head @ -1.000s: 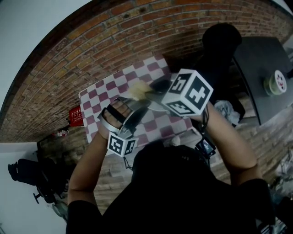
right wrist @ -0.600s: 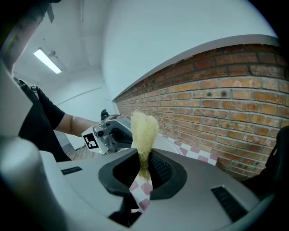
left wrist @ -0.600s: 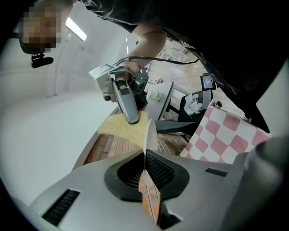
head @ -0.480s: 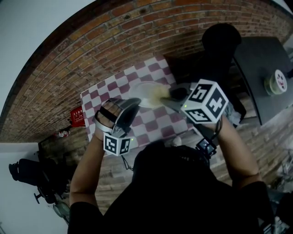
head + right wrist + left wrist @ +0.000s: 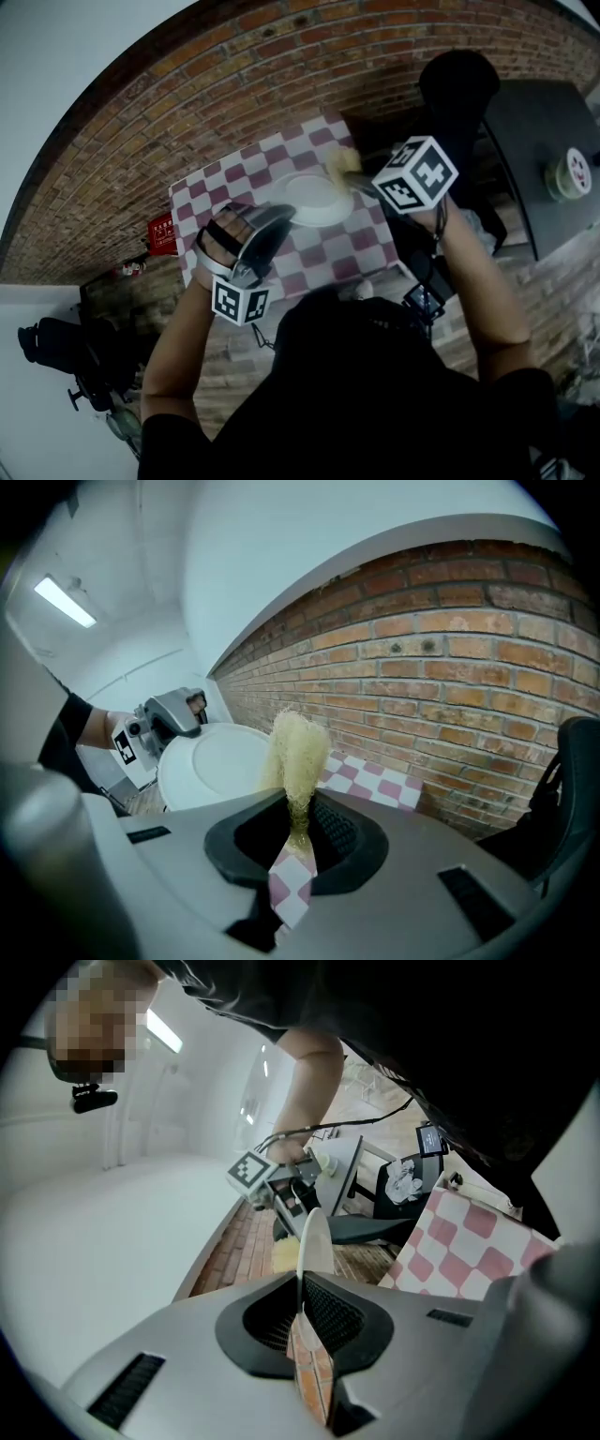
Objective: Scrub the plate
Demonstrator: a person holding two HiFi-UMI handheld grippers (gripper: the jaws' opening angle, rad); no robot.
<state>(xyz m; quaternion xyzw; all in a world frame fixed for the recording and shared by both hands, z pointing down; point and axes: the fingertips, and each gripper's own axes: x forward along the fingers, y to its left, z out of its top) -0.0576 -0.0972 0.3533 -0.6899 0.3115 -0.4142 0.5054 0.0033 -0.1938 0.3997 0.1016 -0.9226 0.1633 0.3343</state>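
The left gripper (image 5: 284,216) pinches the plate (image 5: 319,199) by its rim. The right gripper (image 5: 364,185) grips a yellow scrubber (image 5: 342,164) just beside the plate. A checked table (image 5: 225,183) lies below both, and a black chair (image 5: 455,84) stands beyond.

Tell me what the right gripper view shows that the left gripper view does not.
Only the right gripper view: the white plate's round face, with the left gripper shut on its rim. Only the left gripper view: the plate edge-on, and the right gripper facing the camera. Both: the plate, the yellow scrubber and the checked tablecloth.
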